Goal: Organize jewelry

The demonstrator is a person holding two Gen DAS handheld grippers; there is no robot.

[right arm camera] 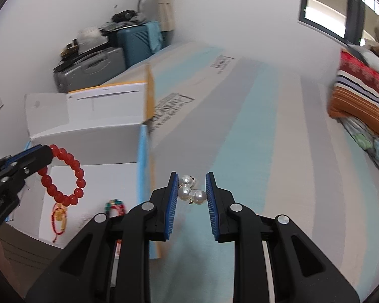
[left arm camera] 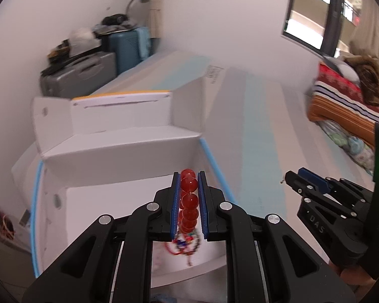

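I keep my left tongs clamped on the red bracelet, right tongs pinching 4 pearls; lower both gently into the white box.

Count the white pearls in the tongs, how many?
4 round white pearls between the right tongs: two at the front, two behind, one half-hidden. More may be hidden.

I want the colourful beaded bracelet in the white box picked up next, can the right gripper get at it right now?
Probably not: the right gripper is shut on pearl pieces, so it has no free jaws. The colourful bracelet itself lies uncovered in the white box.
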